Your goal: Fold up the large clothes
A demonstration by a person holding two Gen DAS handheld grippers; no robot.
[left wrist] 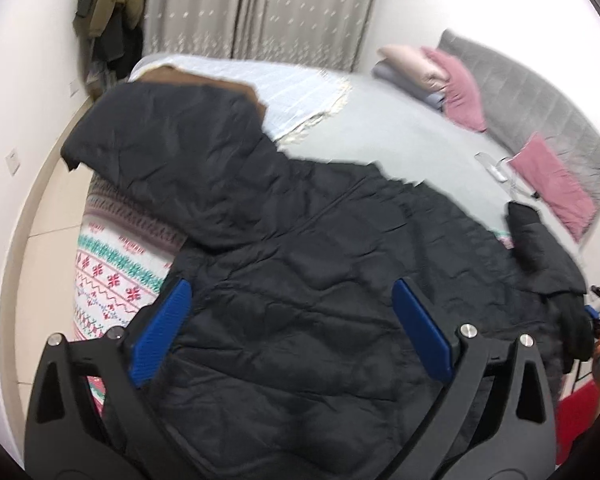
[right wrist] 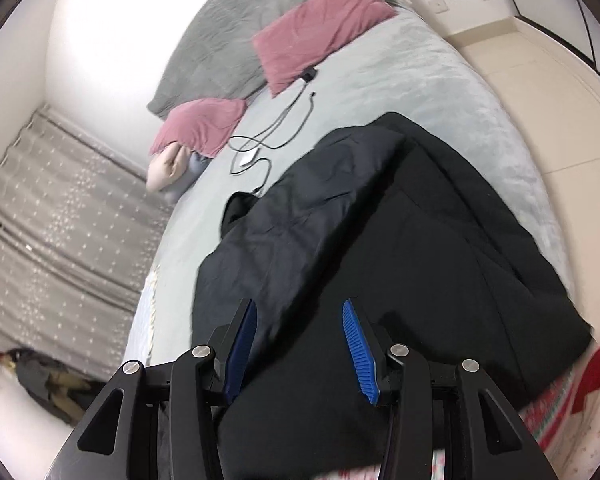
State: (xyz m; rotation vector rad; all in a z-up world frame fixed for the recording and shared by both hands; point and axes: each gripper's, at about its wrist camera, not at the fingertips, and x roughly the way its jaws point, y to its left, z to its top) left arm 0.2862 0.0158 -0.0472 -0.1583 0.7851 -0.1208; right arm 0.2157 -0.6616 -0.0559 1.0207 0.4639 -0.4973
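Observation:
A large black padded jacket (left wrist: 300, 240) lies spread on the bed, its hood with a brown lining edge (left wrist: 204, 80) toward the far left. My left gripper (left wrist: 292, 292) is open, its blue pads (left wrist: 164, 332) wide apart just above the jacket's body, holding nothing. In the right wrist view the same jacket (right wrist: 380, 232) lies partly folded over itself on the grey bedcover (right wrist: 440, 80). My right gripper (right wrist: 300, 308) is open above the jacket's near edge, its blue pads (right wrist: 358, 352) apart and empty.
Pink pillows (right wrist: 320, 28) and a grey headboard cushion (right wrist: 220, 28) lie at the bed's head. A white charger with cables (right wrist: 260, 148) lies on the bedcover beyond the jacket. A patterned blanket (left wrist: 112, 272) hangs at the bed's edge. Clothes hang by the curtain (left wrist: 112, 20).

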